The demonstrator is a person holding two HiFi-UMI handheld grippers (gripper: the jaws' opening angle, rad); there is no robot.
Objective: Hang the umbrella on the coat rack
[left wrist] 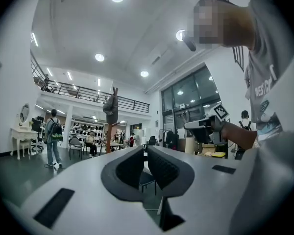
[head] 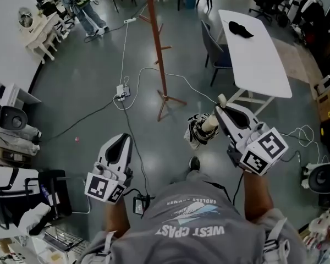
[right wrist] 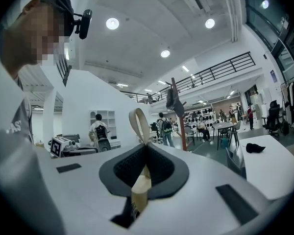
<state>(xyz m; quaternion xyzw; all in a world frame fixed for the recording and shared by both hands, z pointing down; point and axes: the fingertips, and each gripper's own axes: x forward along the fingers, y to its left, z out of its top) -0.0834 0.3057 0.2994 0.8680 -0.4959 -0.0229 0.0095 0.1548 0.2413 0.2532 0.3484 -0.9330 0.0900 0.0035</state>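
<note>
**Between the person and the coat rack: umbrella carried, not yet hung**

Under the right gripper (head: 221,105) hangs the folded umbrella (head: 201,130), above the grey floor (head: 88,87) and well apart from the coat rack (head: 159,48). The step in hand is, I judge, the carrying toward the rack; the hanging has not begun. The fingers of the right gripper pinch the pale beige handle (right wrist: 140,185), and its strap (right wrist: 136,124) stands up as a loop in front of them. The left gripper (head: 122,140) holds nothing; its fingers are pressed together. The next move calls for coming close to the reddish wooden rack, without stepping on the white cables (head: 124,65) near its foot. Then the loop must be lifted over a free peg (head: 166,48). The umbrella looks short and compact, with dark and light cloth bunched loosely, so it may swing under the hand.
</note>
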